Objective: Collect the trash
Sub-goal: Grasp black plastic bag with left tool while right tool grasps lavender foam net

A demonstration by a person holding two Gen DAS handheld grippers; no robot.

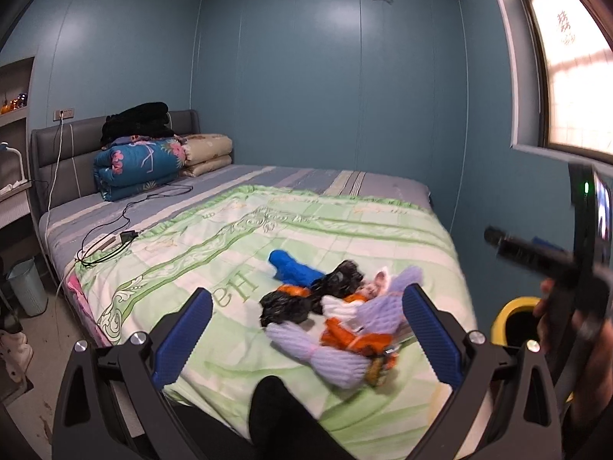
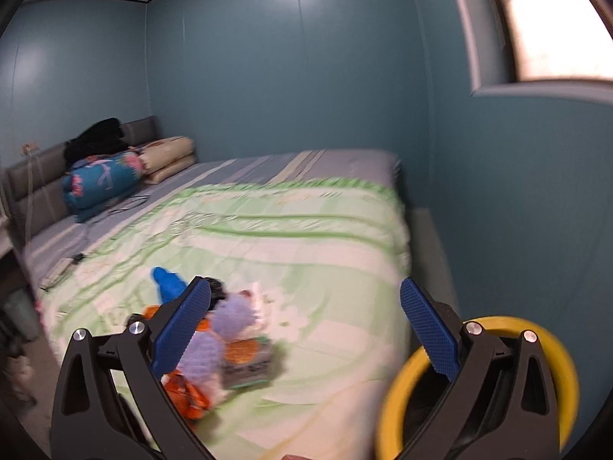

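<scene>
Where the green quilt (image 1: 268,230) covers the near half of the bed, a heap of trash (image 1: 337,314) lies close to the near right corner — lilac foam netting (image 1: 337,356), orange wrappers (image 1: 345,335), crumpled black plastic (image 1: 291,306) and a blue foam sleeve (image 1: 293,270), all touching or overlapping. The left gripper (image 1: 306,329) hangs above the near edge of the bed with its jaws spread wide and nothing between them; in its view the heap sits between the two blue pads (image 1: 184,337). The right gripper (image 2: 304,329) is likewise wide open and holds nothing. Its view is blurred, and there the trash (image 2: 226,341) shows at and just right of its left pad (image 2: 180,329), with bare quilt (image 2: 306,237) between the pads. A yellow-rimmed bin (image 2: 479,383) with a dark inside stands on the floor just off the near right corner of the bed, partly behind the right gripper's right finger. In the left view the same bin (image 1: 513,318) appears at the right edge, beside the person's hand on the right gripper's body (image 1: 574,268). Far off, folded bedding (image 1: 141,165) is stacked against the grey headboard (image 1: 69,145), and a black cable (image 1: 115,237) trails across the striped sheet — well apart from the trash.
</scene>
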